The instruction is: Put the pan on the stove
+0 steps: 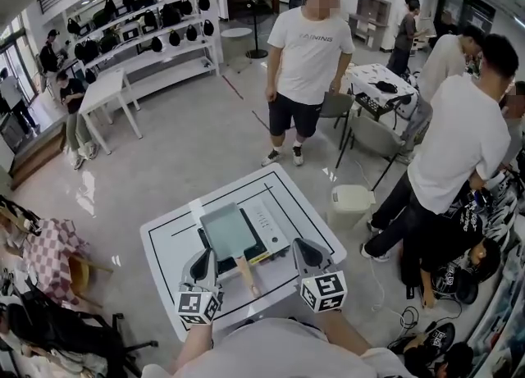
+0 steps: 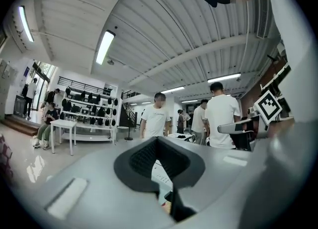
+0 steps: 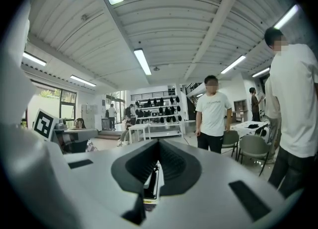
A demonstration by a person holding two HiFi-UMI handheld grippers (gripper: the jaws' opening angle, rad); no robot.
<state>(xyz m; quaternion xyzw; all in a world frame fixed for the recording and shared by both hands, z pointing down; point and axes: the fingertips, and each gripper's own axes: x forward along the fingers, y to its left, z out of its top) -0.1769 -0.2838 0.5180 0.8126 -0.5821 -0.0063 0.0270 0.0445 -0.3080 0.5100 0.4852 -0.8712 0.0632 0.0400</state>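
Observation:
A square grey pan [image 1: 227,229] with a wooden handle [image 1: 247,275] lies on the black stove [image 1: 271,245] in the middle of the white table [image 1: 164,241]. The handle points toward me, between the two grippers. My left gripper [image 1: 201,257] hovers just left of the handle, shut, with nothing between its jaws. My right gripper [image 1: 308,248] hangs to the right of the stove, also shut and empty. In the left gripper view the jaws [image 2: 156,139] meet at the tips; in the right gripper view the jaws [image 3: 159,141] stand the same way.
The stove's white control panel [image 1: 266,222] lies right of the pan. A person in a white shirt [image 1: 308,56] stands beyond the table, another [image 1: 455,155] at the right. A small white bin [image 1: 351,202] stands by the table's right corner.

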